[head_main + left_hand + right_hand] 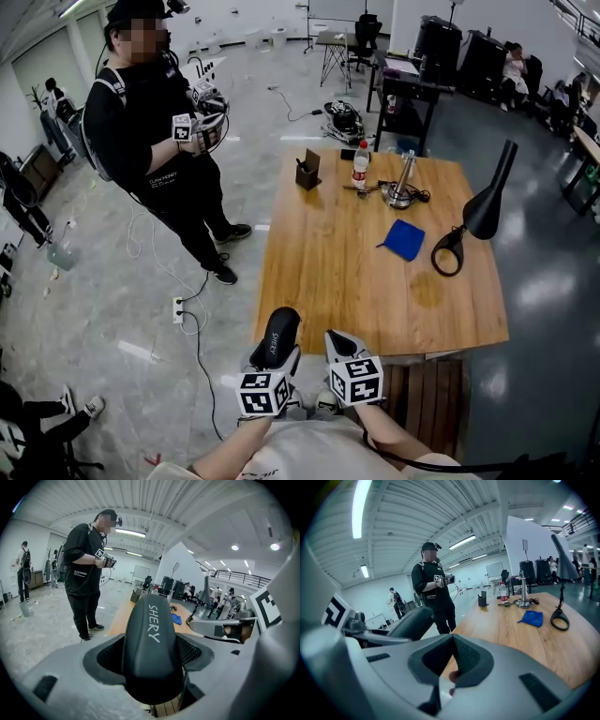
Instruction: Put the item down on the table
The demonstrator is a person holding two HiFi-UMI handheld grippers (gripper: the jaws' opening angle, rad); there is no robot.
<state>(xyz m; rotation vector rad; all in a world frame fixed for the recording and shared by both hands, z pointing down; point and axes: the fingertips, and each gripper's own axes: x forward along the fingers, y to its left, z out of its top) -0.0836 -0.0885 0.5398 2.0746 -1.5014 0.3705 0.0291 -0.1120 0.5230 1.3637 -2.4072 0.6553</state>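
Smooth matt black item (152,653) (rubbery-looking), varnished wood-grain table (347,272), soft blue cloth (404,239), glossy grey floor (112,281)

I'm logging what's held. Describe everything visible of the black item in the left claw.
The black item is a smooth, matte, elongated rounded shell with white SHERY lettering along its top. It lies lengthwise between the left claw's jaws, gripped at its sides, pointing forward over the wooden table's near edge.

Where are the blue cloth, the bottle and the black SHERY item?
blue cloth (404,239), head view, its middle.
bottle (360,171), head view, its body.
black SHERY item (152,653), left gripper view, its top face.
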